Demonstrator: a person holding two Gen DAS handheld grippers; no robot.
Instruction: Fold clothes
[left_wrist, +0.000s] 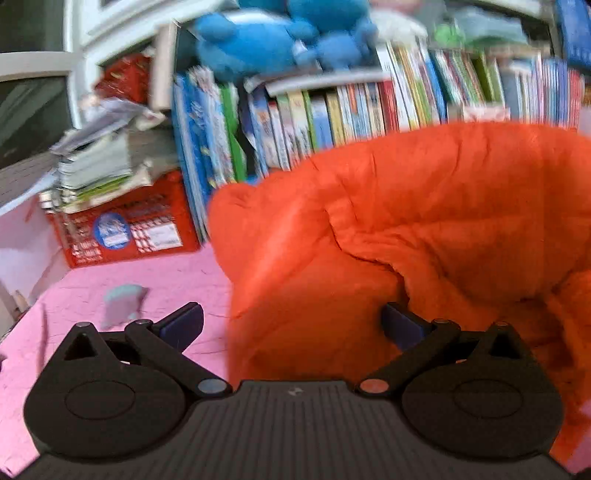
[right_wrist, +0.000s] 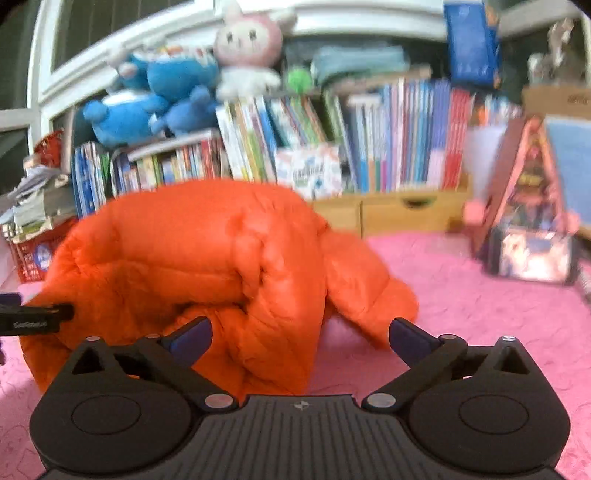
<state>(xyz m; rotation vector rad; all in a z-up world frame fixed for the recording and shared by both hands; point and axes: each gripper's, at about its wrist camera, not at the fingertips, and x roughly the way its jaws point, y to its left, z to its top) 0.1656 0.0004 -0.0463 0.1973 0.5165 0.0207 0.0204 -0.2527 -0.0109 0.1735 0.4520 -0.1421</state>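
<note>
A puffy orange jacket (left_wrist: 406, 229) lies bunched in a heap on the pink cover (left_wrist: 147, 273). My left gripper (left_wrist: 291, 326) stands open at the heap's left edge. Its blue pads (left_wrist: 184, 325) are spread wide, and the jacket's near fold fills the right part of the gap without being pinched. In the right wrist view the same jacket (right_wrist: 207, 258) is piled left of centre. My right gripper (right_wrist: 301, 339) is open just in front of a hanging fold, with neither pad pressing it. A black part of the left gripper (right_wrist: 33, 317) shows at that view's left edge.
Behind the jacket runs a row of books (right_wrist: 388, 140), with blue plush toys (right_wrist: 155, 99) and a pink rabbit (right_wrist: 247, 48) on top. A red crate (left_wrist: 125, 229) under stacked papers stands back left. Wooden drawers (right_wrist: 406, 214) and boxes (right_wrist: 532, 251) are back right. Pink cover (right_wrist: 480, 314) extends right.
</note>
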